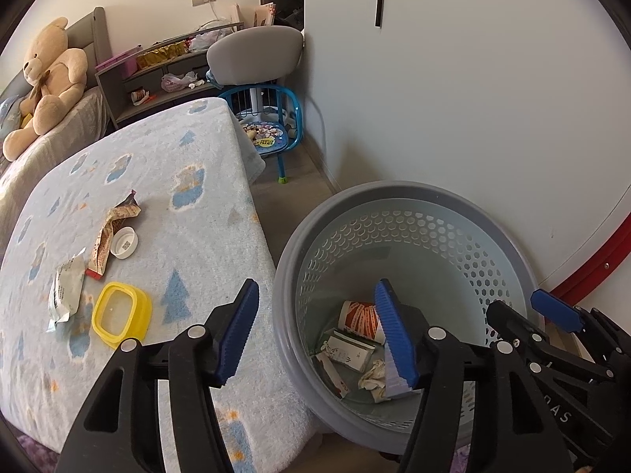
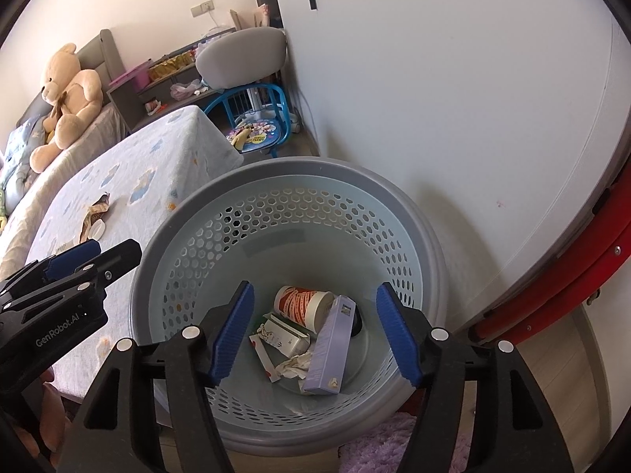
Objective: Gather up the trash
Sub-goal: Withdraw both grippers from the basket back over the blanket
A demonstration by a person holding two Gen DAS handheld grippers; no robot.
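A grey perforated waste basket (image 2: 410, 213) stands on the floor beside the bed; it also shows in the left wrist view (image 1: 465, 197). In it lie a paper cup (image 2: 301, 303), a lilac box (image 2: 331, 347), a small carton (image 2: 284, 339) and crumpled paper (image 2: 294, 366). On the bed blanket (image 1: 189, 213) lie a yellow lid (image 1: 120, 313), a white cap (image 1: 124, 241), a brown wrapper (image 1: 112, 232) and a white wrapper (image 1: 65, 289). My left gripper (image 1: 317, 335) is open and empty over the bed edge and basket rim. My right gripper (image 2: 313, 333) is open and empty above the basket.
A teddy bear (image 1: 47, 79) sits on the bed at the far left. A blue child's chair (image 1: 272, 134) and a grey chair (image 1: 252, 55) stand by the white wall. A red frame (image 2: 572, 276) is at the right. A purple rug (image 2: 378, 449) lies below the basket.
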